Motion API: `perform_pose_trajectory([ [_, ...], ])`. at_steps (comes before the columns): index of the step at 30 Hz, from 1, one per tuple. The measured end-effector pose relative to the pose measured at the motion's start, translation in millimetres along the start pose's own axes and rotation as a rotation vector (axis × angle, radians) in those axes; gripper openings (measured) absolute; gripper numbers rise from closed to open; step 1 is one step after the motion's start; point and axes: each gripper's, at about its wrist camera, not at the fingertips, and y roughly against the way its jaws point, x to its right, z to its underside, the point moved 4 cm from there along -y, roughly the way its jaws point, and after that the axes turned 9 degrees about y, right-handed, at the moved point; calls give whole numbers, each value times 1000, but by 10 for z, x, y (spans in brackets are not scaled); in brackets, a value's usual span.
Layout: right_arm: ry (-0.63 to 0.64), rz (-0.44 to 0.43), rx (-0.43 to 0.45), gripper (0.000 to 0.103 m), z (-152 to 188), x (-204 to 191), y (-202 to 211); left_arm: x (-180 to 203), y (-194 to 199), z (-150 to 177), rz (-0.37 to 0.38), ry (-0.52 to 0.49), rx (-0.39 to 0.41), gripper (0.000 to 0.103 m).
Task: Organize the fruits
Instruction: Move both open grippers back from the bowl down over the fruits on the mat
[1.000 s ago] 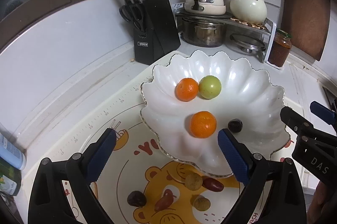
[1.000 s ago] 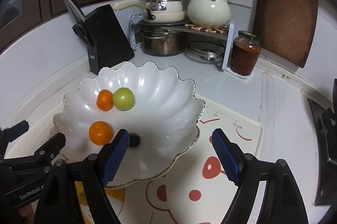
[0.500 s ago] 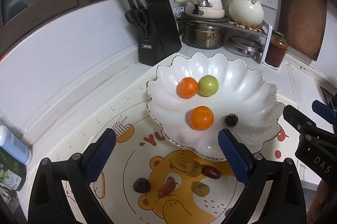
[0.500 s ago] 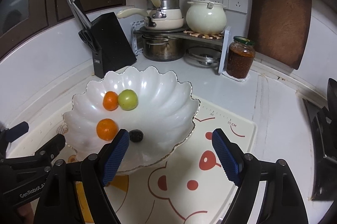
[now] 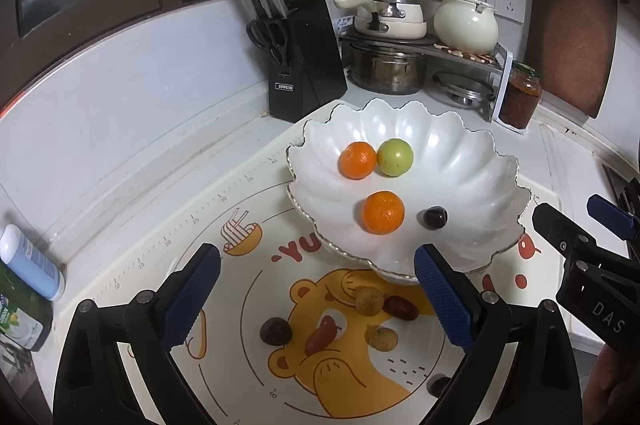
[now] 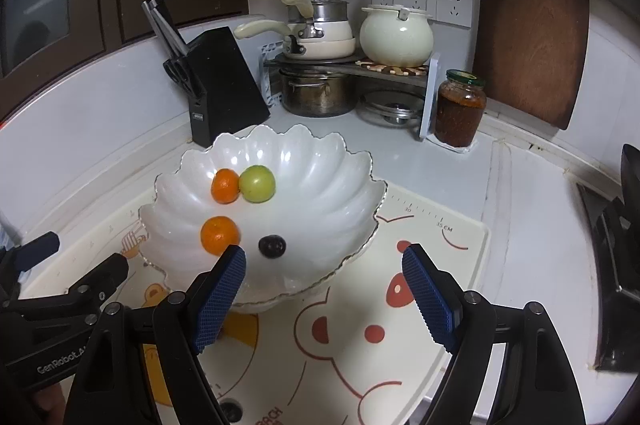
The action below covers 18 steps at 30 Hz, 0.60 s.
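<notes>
At the far left of the white bench (image 5: 120, 129), a pale blue bottle (image 5: 30, 263) was seen lying beside a green-labelled one, well apart from the work. The left claw (image 5: 316, 289) was held released, its blue pads spread wide and nothing between them, above the cream silicone mat printed with a yellow bear (image 5: 248, 305). Below it, on the mat, the loose fruits were scattered: a dark round grape (image 5: 276, 331), a red oblong grape (image 5: 321, 335), two dull yellow-green grapes (image 5: 369, 301) and another red oblong grape (image 5: 401, 307), with one more dark fruit partly hidden near the right pad. The claw was probably poised there so that one of these could be picked next. Just beyond, the white scalloped ceramic bowl (image 5: 472, 161) stood on the mat, already holding two orange mandarins (image 5: 383, 212), a round green fruit (image 5: 395, 157) touching the farther mandarin, and a dark grape (image 5: 435, 218), so the sorting was judged partly done. Further right, the right claw (image 6: 324, 289) was likewise held released and empty over the bowl's near rim and the mat, seemingly kept clear of its partner's reach.
</notes>
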Motion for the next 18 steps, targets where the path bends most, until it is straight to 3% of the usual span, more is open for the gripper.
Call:
perform_pose_trajectory([
  [18, 21, -29, -27, 81, 255, -139, 64, -110, 67, 323, -12, -13, -34, 99],
])
